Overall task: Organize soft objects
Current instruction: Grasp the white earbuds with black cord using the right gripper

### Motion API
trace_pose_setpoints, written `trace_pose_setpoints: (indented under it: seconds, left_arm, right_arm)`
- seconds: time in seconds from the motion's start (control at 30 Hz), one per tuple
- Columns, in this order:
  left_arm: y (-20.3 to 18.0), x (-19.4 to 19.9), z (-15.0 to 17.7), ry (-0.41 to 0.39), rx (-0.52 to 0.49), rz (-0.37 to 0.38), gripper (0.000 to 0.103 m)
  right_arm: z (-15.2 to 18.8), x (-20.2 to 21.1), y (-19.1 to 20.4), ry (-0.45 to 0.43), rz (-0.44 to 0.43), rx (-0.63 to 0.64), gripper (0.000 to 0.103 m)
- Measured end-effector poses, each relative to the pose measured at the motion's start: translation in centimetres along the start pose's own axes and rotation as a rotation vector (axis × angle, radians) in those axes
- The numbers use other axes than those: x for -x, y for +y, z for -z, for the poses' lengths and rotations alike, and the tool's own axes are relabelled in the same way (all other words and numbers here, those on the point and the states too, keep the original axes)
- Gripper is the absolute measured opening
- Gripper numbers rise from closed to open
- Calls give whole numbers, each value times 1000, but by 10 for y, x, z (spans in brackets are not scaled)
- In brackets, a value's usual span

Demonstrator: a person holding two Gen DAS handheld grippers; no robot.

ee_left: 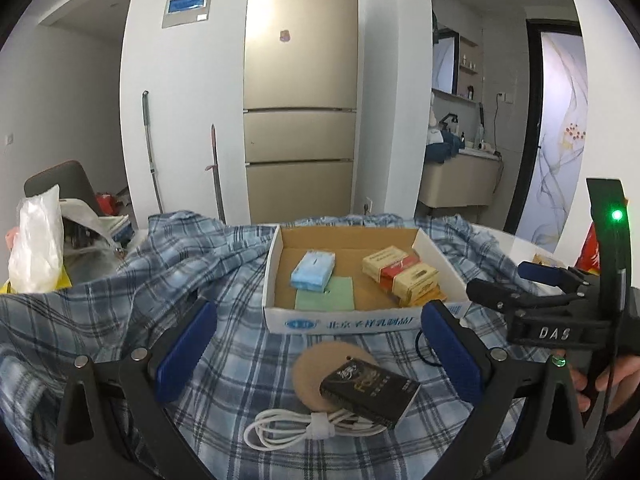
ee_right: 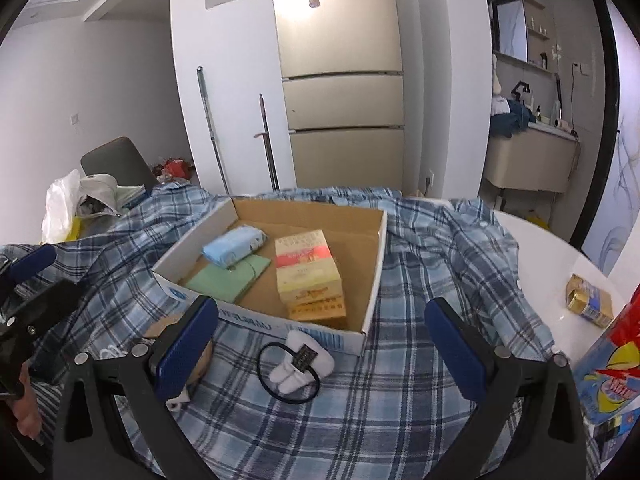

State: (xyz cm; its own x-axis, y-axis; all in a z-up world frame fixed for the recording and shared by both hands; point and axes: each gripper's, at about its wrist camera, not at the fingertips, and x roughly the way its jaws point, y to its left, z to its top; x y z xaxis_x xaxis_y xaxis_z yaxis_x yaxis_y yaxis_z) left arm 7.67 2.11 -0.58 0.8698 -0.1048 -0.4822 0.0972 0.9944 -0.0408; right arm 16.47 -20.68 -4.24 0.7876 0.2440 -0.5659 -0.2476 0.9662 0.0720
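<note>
Grippers spread over plaid cloth (ee_left: 240, 360), holding nothing.
Left gripper (ee_left: 320, 350) and right gripper (ee_right: 322, 348) both gape; white socks (ee_right: 302, 366) lie just before the cardboard box (ee_right: 372, 280).

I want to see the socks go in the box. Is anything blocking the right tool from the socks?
Nothing visible is. The open right tool faces the white socks on the checked cloth. A black hair tie loops around them. The box sits just behind, with its low front wall between.
</note>
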Motion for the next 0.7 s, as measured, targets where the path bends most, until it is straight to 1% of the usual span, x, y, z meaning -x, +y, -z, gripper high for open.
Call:
trace_pose_setpoints:
  seconds: [0.13, 0.33, 0.37, 0.4, 0.47, 0.53, 0.6, 0.67, 0.7]
  left_arm:
    - [6, -5, 1, 12, 28, 10, 103]
    - [13, -7, 1, 26, 58, 13, 103]
    - [14, -7, 1, 25, 62, 7, 103]
    - [14, -8, 1, 26, 65, 5, 103]
    - [15, -9, 2, 30, 66, 2, 103]
    - [15, -10, 2, 32, 62, -2, 103]
    - [14, -12, 3, 42, 60, -4, 103]
    - [16, -14, 4, 51, 68, -1, 103]
    - [17, -16, 4, 57, 74, 1, 103]
  right_arm:
    - [2, -9, -8, 44, -25, -39, 103]
    - [7, -25, -11, 100, -48, -56, 102]
    - [7, -29, -11, 117, -50, -56, 100]
    - [9, -31, -11, 128, -53, -56, 95]
    - [10, -35, -10, 149, -62, -53, 92]
    - [12, -40, -7, 176, -51, -40, 86]
    - [14, -47, -5, 210, -48, -25, 75]
    - [17, -56, -2, 257, -65, -11, 72]
    - [19, -60, 0, 277, -72, -4, 64]
